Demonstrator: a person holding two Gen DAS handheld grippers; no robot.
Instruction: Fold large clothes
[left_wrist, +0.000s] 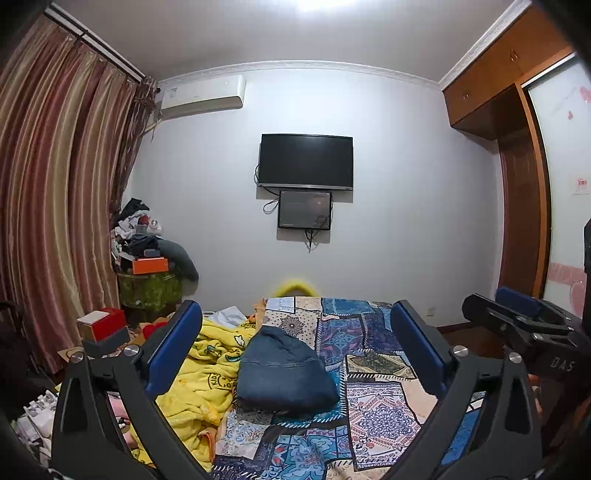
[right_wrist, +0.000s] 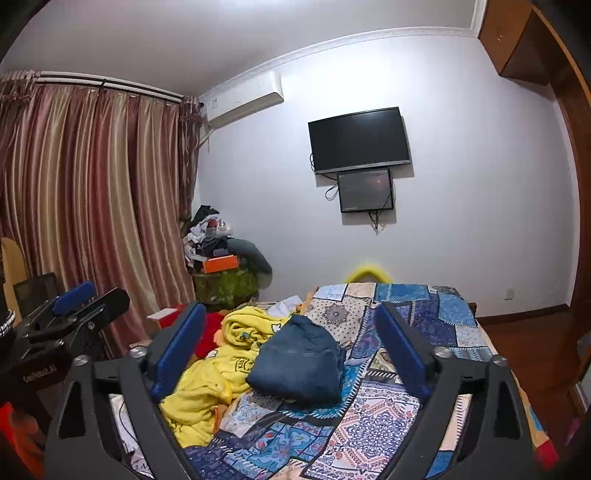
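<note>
Your left hand-held gripper is spread wide and holds nothing; your right hand-held gripper is the same, both raised above the bed and aimed down its length. Between each pair of fingers you see the jeans, a bunched blue heap on the patchwork quilt, touching the yellow blanket on their left. They look neither spread nor folded, so you seem to be at the start. Next, lower both, find 2 edges such as the waistband corners, pinch them, and pull the jeans flat, clear of the blanket.
</note>
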